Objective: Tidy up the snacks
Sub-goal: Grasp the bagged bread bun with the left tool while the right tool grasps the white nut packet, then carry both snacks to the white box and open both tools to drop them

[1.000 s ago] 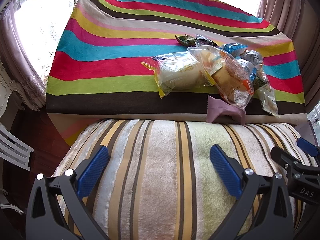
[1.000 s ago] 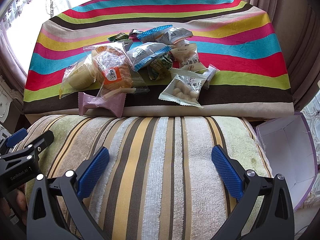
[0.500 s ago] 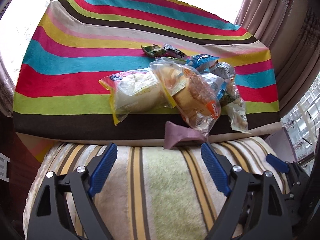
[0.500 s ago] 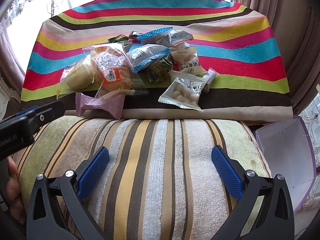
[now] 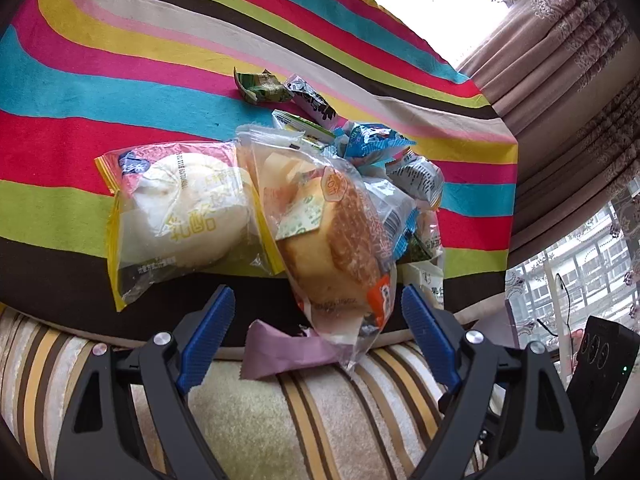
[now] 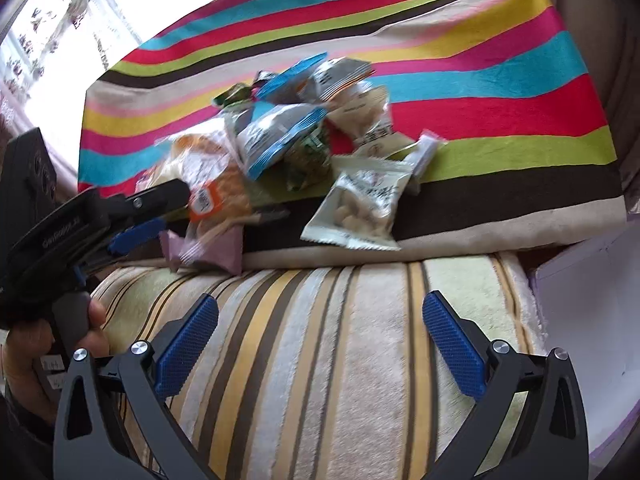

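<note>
Snacks on striped cloth | curtains, seemingly | both fingers apart

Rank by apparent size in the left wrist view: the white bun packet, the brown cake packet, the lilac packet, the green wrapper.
1-2. white bun packet and brown cake packet: alike, no ranking.
3. lilac packet, partly covered and nearest the camera, so unsure.
4. green wrapper, farthest away.
</note>
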`<state>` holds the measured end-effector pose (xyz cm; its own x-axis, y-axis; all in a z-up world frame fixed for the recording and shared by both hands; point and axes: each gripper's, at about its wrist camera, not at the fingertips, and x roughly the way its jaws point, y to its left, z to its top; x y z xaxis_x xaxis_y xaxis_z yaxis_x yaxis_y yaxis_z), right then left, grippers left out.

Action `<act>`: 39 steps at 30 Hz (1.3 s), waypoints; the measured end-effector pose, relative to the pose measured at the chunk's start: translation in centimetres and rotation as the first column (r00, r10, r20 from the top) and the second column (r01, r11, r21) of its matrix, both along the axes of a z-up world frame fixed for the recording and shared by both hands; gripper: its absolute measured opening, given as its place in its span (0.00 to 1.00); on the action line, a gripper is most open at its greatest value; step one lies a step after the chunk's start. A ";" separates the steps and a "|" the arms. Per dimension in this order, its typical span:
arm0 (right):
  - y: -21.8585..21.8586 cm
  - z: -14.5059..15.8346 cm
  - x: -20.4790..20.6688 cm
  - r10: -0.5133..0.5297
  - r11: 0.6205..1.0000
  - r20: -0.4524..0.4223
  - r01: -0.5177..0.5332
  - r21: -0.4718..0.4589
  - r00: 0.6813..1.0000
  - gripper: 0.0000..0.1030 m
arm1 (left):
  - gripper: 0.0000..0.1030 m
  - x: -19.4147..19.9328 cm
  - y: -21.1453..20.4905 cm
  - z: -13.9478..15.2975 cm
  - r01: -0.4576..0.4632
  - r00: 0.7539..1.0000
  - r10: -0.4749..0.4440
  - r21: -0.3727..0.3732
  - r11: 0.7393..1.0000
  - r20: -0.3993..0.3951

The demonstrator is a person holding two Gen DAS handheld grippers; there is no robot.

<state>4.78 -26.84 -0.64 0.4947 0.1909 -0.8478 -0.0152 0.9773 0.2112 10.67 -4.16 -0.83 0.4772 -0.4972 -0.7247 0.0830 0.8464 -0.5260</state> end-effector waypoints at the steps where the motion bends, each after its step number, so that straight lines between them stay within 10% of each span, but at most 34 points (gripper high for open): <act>1: -0.3 -0.3 0.6 -0.020 1.000 -0.015 0.020 0.001 1.000 0.96 | 0.83 0.4 0.0 -0.2 -0.005 1.000 0.005 -0.015 1.000 -0.008; 16: -1.1 -3.1 7.9 -0.126 0.992 -0.087 0.124 -0.033 0.988 0.78 | 0.67 3.4 -0.5 -2.4 -0.012 0.998 0.003 -0.138 0.990 -0.067; 26: -0.6 -2.9 8.1 -0.123 0.992 -0.062 0.121 -0.037 0.990 0.48 | 0.44 3.3 -0.9 -2.2 0.002 0.999 -0.009 -0.159 0.987 -0.043; 39: -2.5 -0.6 5.4 -0.115 0.992 0.004 0.115 0.053 0.993 0.42 | 0.41 0.7 -0.4 0.0 -0.047 0.998 0.054 -0.141 0.989 0.043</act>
<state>10.19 -29.38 -1.28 0.5216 0.1766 -0.8347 0.0947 0.9603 0.2624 11.37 -4.58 -0.84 0.5363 -0.5661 -0.6260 0.0693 0.7687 -0.6358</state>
